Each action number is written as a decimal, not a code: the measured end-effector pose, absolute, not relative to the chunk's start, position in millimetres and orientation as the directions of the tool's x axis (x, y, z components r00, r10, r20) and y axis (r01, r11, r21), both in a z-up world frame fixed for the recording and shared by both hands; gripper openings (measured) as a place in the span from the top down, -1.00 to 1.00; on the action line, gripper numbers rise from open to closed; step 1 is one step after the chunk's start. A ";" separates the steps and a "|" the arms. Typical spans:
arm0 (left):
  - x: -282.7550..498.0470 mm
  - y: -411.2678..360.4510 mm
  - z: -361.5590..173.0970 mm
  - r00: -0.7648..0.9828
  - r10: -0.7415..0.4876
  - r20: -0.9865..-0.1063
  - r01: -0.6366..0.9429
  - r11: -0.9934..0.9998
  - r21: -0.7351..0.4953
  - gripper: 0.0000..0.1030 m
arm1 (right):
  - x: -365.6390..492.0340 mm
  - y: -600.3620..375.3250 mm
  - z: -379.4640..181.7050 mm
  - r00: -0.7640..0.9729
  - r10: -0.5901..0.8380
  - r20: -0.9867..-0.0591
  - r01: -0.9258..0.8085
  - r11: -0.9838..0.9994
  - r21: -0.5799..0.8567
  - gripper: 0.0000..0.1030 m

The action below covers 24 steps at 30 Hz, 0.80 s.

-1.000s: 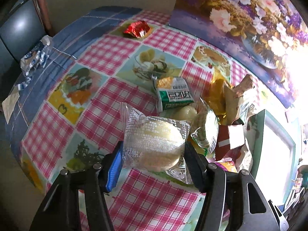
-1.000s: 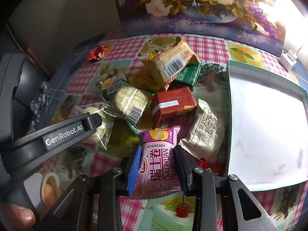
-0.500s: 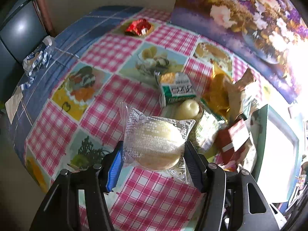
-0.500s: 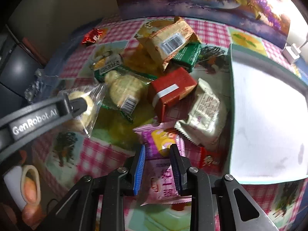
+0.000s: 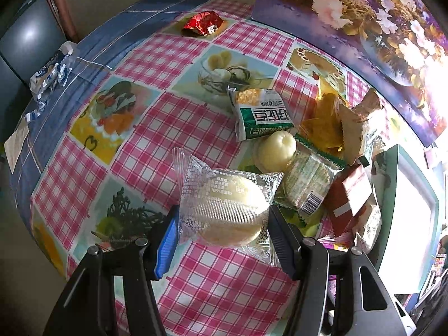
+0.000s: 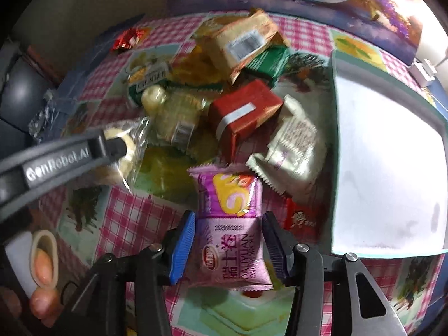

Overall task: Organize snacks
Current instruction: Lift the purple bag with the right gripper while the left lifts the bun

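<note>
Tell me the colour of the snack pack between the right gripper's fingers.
Pink-purple swiss roll pack with a yellow patch; clearest in the right wrist view.

The right wrist view is motion-blurred, so the print on the tan snack box (image 6: 246,43) cannot be read. A small red wrapper (image 6: 301,217) is half hidden under the white packet (image 6: 294,151). The tray (image 6: 334,145) runs off the right edge.

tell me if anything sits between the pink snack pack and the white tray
Yes. A small red packet and a cream sachet lie between the pink snack pack and the white tray. The right claw is opening around the pack.
</note>
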State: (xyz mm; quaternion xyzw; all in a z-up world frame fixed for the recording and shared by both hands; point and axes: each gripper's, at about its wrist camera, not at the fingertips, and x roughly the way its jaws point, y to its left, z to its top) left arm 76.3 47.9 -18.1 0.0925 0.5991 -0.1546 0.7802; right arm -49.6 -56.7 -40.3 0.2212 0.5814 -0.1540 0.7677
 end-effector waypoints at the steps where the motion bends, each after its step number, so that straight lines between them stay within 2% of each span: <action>1: 76.5 47.8 -18.6 0.232 -0.129 -0.964 0.352 0.935 -0.040 -0.22 | -48.3 -54.6 -42.6 0.267 0.016 -0.964 0.487 0.860 0.149 -0.03; 6: 77.5 46.9 -23.4 0.227 -0.118 -0.967 0.350 0.936 -0.032 -0.22 | -44.3 -49.1 -59.5 0.218 0.016 -0.976 0.473 0.873 0.120 -0.02; 13: 77.4 45.7 -30.7 0.215 -0.099 -0.972 0.351 0.936 -0.018 -0.22 | -41.7 -45.4 -59.5 0.228 0.002 -0.974 0.456 0.883 0.109 0.16; 24: 73.9 52.1 -6.7 0.276 -0.136 -0.951 0.348 0.937 -0.033 -0.21 | -50.8 -52.6 -17.3 0.366 0.013 -0.931 0.464 0.864 0.195 0.17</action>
